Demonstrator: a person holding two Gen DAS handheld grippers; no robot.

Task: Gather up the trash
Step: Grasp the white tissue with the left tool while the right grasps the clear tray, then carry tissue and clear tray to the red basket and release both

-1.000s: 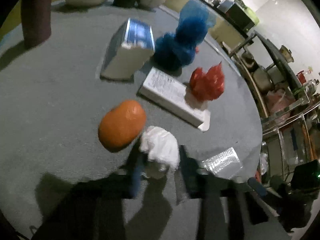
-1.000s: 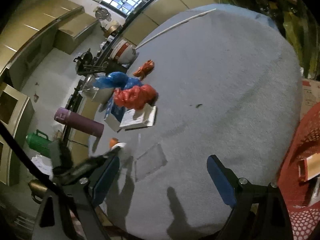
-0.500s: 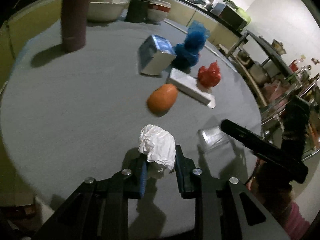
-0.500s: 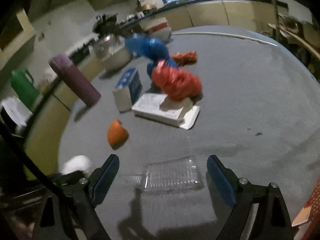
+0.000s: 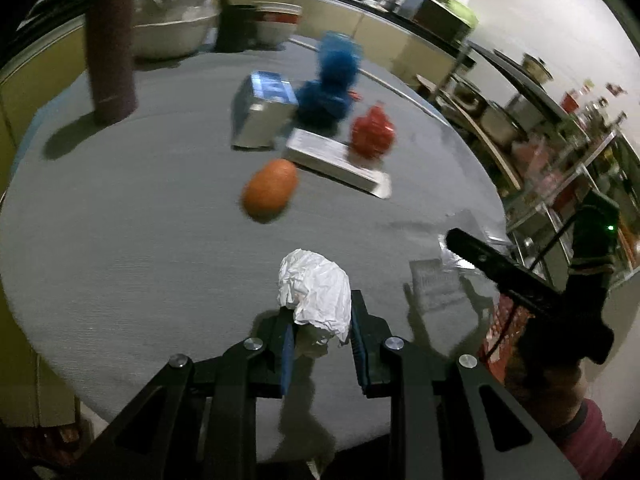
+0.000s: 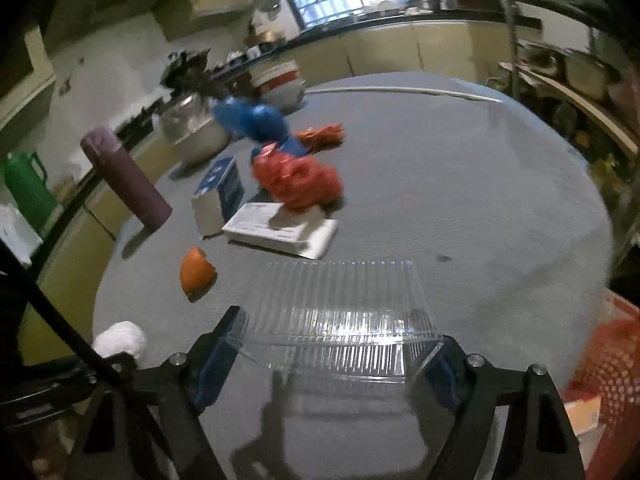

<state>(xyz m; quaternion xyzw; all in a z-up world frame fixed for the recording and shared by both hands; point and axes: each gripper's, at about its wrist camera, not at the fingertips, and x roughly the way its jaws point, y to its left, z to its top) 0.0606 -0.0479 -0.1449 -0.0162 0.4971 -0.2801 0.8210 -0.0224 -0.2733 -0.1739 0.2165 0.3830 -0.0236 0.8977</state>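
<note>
crumpled white paper wad [image 5: 316, 290], ribbed clear glossy plastic tray [image 6: 340, 320]

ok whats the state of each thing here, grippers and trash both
left gripper: shut on the crumpled tissue, lifted off the table
right gripper: jaws just closing, pads at the ends of the clear plastic container
white flat box: lying flat, end flap open
red bag: crumpled, resting on the box
purple flask: upright

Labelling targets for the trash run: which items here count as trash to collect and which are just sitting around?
Trash:
- crumpled white paper ball, clamped in left tongs
- clear ribbed plastic clamshell tray, between right tongs
- crumpled red plastic bag
- crumpled blue plastic bag
- flat white cardboard box
- orange peel

Probably bystanders:
- purple cylindrical flask
- steel pot
- green jug
</note>
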